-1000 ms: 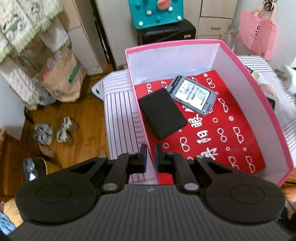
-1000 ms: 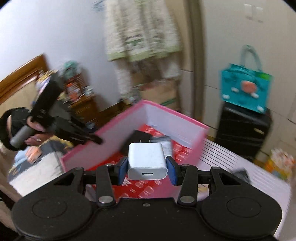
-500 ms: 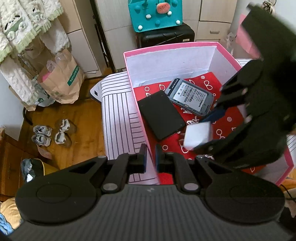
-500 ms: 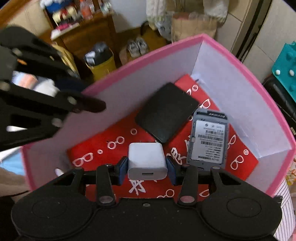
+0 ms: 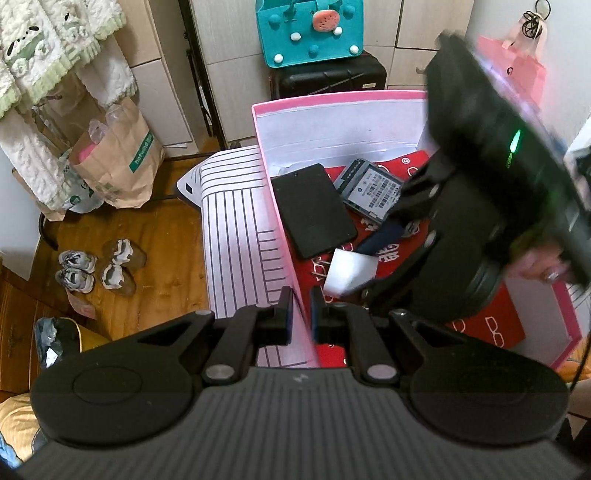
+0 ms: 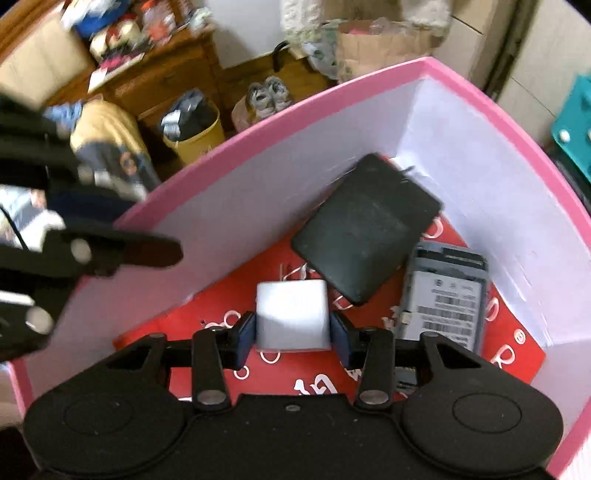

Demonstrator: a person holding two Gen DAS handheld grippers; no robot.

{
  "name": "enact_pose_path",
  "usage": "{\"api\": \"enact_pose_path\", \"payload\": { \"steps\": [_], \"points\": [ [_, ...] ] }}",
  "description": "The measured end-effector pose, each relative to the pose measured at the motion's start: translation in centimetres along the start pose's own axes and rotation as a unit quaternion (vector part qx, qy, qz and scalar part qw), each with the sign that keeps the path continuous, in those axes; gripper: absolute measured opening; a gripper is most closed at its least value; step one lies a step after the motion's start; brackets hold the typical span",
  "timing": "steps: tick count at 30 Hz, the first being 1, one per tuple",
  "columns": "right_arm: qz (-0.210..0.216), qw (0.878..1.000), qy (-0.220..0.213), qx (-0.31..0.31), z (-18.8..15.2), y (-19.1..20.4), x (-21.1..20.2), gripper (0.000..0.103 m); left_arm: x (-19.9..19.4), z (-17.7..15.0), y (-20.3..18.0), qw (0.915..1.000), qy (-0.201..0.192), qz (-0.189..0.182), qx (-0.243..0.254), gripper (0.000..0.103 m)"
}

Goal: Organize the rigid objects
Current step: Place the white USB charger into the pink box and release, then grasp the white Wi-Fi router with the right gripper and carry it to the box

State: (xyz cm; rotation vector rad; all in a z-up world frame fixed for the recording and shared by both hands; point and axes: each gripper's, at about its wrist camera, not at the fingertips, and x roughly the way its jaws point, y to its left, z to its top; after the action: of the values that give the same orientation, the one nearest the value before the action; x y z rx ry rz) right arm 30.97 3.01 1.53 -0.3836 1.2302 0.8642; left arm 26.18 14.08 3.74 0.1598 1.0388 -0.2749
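The pink box (image 6: 436,70) wall is clamped by the left gripper (image 5: 301,310). Inside the pink box, a black slab (image 6: 365,229) and a labelled drive (image 6: 443,302) are found; the white charger (image 6: 291,314) is being released between the right gripper (image 6: 291,336) fingers as they part.

The box (image 5: 332,101) at the frame's centre has a pink rim and outer walls, with plain white inner walls. Its floor is lined with a red sheet (image 6: 509,354) printed with white rings and characters. On it lie a matte black slab (image 6: 365,232), a grey drive (image 6: 447,299) with a white barcode label, and a plain white charger block (image 6: 291,314). Both grippers are black with dark blue pads (image 6: 341,341). At the left of the left wrist view, the cloth (image 5: 236,229) beside the box is white with thin dark stripes. The floor (image 5: 147,236) is orange-brown wood. Upper centre hangs a teal bag (image 5: 310,29) with white dots and a salmon patch; upper right, a pink bag (image 5: 517,62).
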Motion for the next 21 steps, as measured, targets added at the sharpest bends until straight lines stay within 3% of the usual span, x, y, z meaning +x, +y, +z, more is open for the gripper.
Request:
{"api": "enact_pose_path", "payload": {
  "steps": [2,5,10,14,21],
  "points": [
    [0.033,0.999,-0.022,0.025,-0.6,-0.9,-2.5,0.054,-0.1,-0.1,0.0,1.0,-0.001,-0.001,0.001,0.008],
    [0.048,0.995,-0.071,0.052,-2.5,-1.9,-7.1,0.055,-0.1,-0.1,0.3,0.9999,0.0,-0.011,-0.007,0.009],
    [0.005,0.986,-0.148,0.078,-7.6,-3.9,-13.7,0.055,-0.1,-0.3,0.3,0.9998,-0.006,-0.012,-0.012,0.009],
    [-0.031,0.978,-0.178,0.102,-11.6,-5.5,-16.6,0.056,-0.1,-0.4,0.3,0.9997,-0.014,-0.01,-0.02,0.009],
    [-0.09,0.968,-0.204,0.116,-18.0,-7.0,-15.4,0.059,0.0,-0.5,-0.2,0.9997,-0.021,0.005,-0.014,0.009]
  ]
}}
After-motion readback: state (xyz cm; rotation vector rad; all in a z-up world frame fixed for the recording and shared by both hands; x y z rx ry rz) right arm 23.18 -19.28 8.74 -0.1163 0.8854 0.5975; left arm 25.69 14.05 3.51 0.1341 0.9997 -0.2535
